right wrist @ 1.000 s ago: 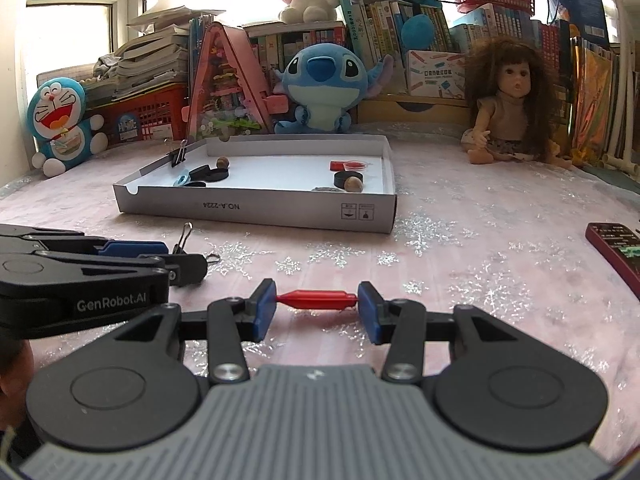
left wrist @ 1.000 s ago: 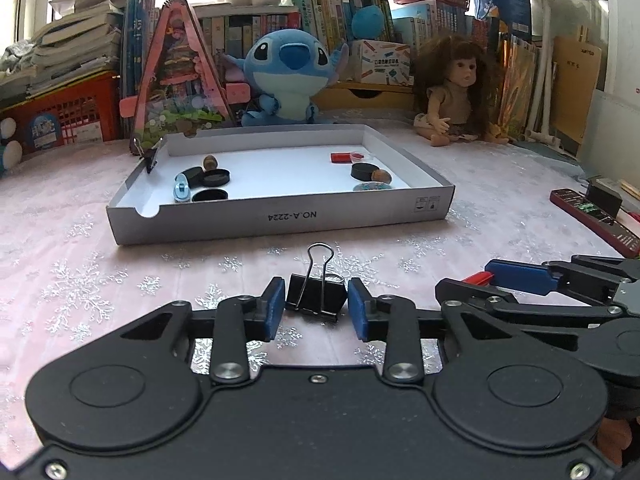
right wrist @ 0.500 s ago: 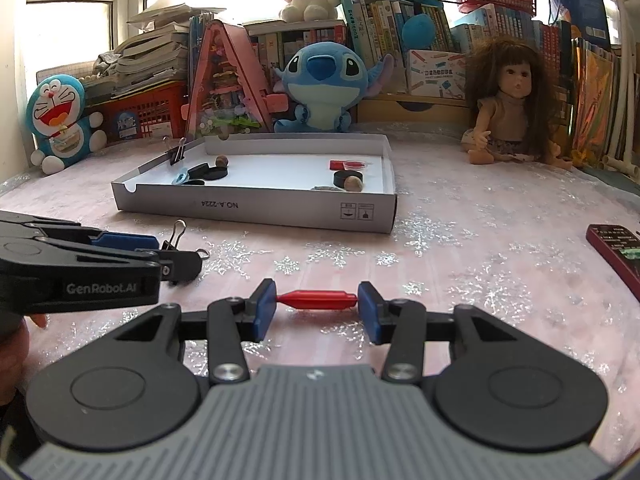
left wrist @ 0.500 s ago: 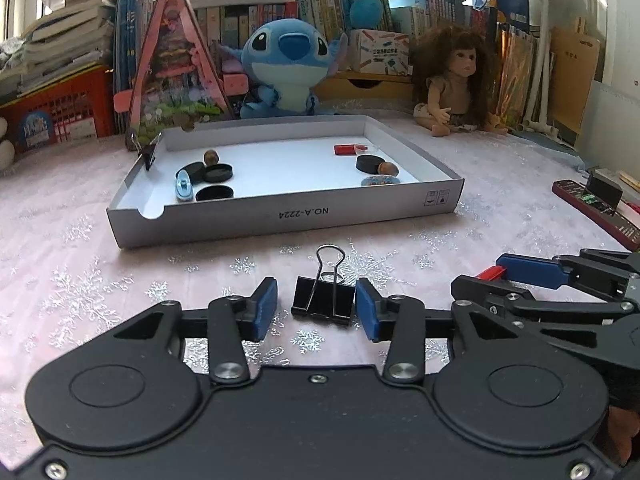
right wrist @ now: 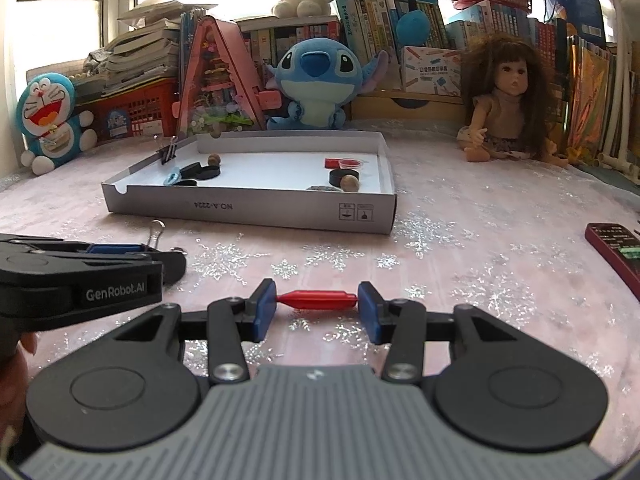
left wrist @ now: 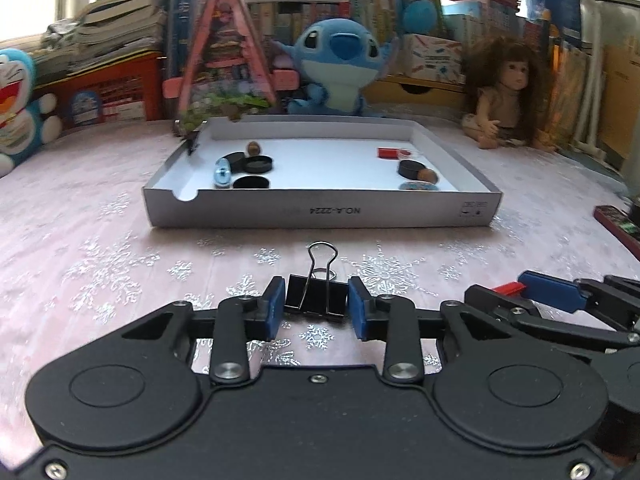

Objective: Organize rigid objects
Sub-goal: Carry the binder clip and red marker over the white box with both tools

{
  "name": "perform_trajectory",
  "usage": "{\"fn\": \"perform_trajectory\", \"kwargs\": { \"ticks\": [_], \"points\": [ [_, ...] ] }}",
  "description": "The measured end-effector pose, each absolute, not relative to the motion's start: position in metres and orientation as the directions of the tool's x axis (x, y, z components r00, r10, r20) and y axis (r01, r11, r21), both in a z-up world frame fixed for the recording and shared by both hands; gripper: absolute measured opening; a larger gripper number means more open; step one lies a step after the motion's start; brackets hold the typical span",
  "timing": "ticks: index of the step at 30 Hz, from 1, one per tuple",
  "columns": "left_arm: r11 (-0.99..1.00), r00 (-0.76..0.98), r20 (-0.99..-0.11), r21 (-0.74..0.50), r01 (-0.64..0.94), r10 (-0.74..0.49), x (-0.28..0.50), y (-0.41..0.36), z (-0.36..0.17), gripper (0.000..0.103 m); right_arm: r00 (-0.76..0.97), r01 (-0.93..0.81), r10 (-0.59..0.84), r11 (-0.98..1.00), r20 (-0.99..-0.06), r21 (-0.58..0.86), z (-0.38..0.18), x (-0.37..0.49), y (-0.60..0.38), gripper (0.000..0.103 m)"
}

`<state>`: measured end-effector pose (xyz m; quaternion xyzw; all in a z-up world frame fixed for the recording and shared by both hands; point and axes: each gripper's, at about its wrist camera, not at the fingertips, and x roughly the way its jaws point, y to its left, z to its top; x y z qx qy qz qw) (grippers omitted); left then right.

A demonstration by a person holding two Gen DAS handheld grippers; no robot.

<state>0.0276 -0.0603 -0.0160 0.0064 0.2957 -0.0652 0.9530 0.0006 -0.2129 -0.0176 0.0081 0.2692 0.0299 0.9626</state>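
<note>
**Left wrist view: binder clip pinched, red piece pinched, box waiting up front**

Using the white cardboard box as the landmark for everything here. The left gripper sits on the near side of the box, out on the pink snowflake tablecloth, and it's clamped on a black binder clip. Both blue pads press the clip's sides, and the wire handle sticks up toward the box's front wall.

From the right wrist view, the right gripper is also on the near side of the box, closer to its right-hand corner, and it's squeezing a slim red plastic piece end to end between its pads. The left gripper shows up at the left edge there, clip still poking out in front of it.

Inside the box: a few black round lids and a light blue thing toward the left end, with a brown nut behind them. Toward the right end there's a red block, another black lid and a second nut. Another binder clip is clipped onto the box's left wall.

Behind the box sits a blue Stitch plush, a doll off to its right rear, and a Doraemon plush off to its left. A dark red remote lies well to the right of the box.
</note>
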Motion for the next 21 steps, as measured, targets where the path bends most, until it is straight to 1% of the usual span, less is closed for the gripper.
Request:
{"fn": "perform_trajectory", "kwargs": {
  "ticks": [5, 13, 14, 16, 18, 20, 21],
  "points": [
    [0.997, 0.828, -0.556, -0.018, 0.070, -0.069, 0.0237, -0.0644, -0.0165, 0.032, 0.851, -0.032, 0.034, 0.999, -0.523, 0.012, -0.0188, 0.0040, -0.2093, 0.050],
    [0.999, 0.837, -0.546, 0.007, 0.044, -0.033, 0.0204, -0.0671, -0.0167, 0.033, 0.854, -0.015, 0.016, 1.000, -0.520, 0.007, -0.0204, 0.0062, -0.2065, 0.050],
    [0.999, 0.838, -0.544, 0.008, 0.045, -0.034, 0.0202, -0.0666, -0.0166, 0.034, 0.855, -0.015, 0.016, 1.000, -0.519, 0.007, -0.0206, 0.0060, -0.2067, 0.055],
    [0.999, 0.841, -0.540, 0.010, 0.048, -0.035, 0.0200, -0.0655, -0.0163, 0.039, 0.857, -0.013, 0.015, 1.000, -0.515, 0.008, -0.0208, 0.0054, -0.2069, 0.057],
    [0.998, 0.843, -0.537, 0.017, 0.057, -0.039, 0.0197, -0.0647, -0.0158, 0.042, 0.860, -0.008, 0.008, 1.000, -0.509, 0.003, -0.0207, 0.0041, -0.2072, 0.062],
    [0.997, 0.839, -0.541, 0.018, 0.078, -0.056, 0.0209, -0.0627, -0.0151, 0.051, 0.862, -0.008, 0.009, 1.000, -0.508, 0.003, -0.0206, 0.0029, -0.2078, 0.065],
    [0.996, 0.836, -0.545, 0.017, 0.089, -0.065, 0.0214, -0.0619, -0.0150, 0.052, 0.862, -0.008, 0.009, 1.000, -0.507, 0.004, -0.0206, 0.0026, -0.2080, 0.066]
  ]
}}
